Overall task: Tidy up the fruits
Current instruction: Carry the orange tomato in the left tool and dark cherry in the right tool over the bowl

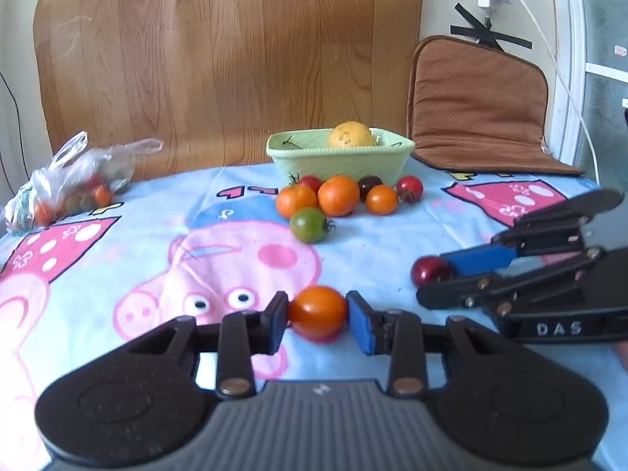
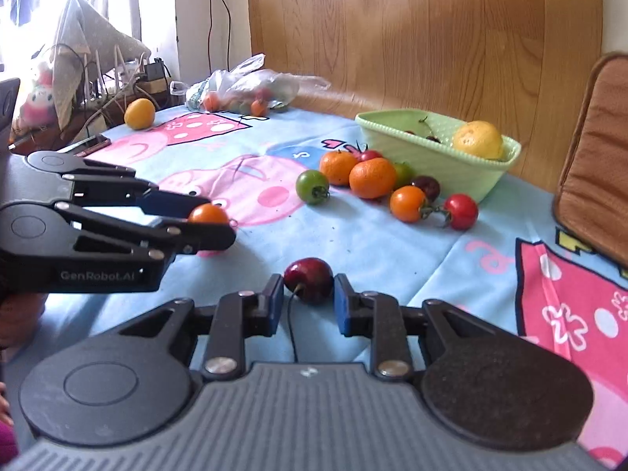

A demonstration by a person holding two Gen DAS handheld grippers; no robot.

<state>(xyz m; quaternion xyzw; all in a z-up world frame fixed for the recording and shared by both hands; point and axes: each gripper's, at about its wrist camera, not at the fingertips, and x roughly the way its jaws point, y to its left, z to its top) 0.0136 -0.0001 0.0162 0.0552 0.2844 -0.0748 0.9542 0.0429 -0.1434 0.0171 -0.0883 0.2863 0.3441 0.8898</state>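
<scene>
both grippers grip fruit: left gripper (image 1: 318, 316) clamps an orange tomato (image 1: 318, 311), right gripper (image 2: 309, 294) clamps a dark cherry (image 2: 310, 279); green bowl (image 1: 341, 161) sits at twelve o'clock.

Orange tomato (image 1: 318, 313), dark red cherry (image 2: 309, 280) — both between blue pads (image 1: 360, 327) on black grippers. Cloth (image 1: 117, 259) light blue with pink cartoon-pig print (pink-and-white patches too). Bowl (image 1: 341, 161) pale green, yellow citrus (image 1: 350, 134) inside. Green tomato (image 1: 309, 225), orange mandarins (image 1: 338, 195), red tomato (image 1: 409, 188) — brown cushion (image 1: 477, 106).
</scene>
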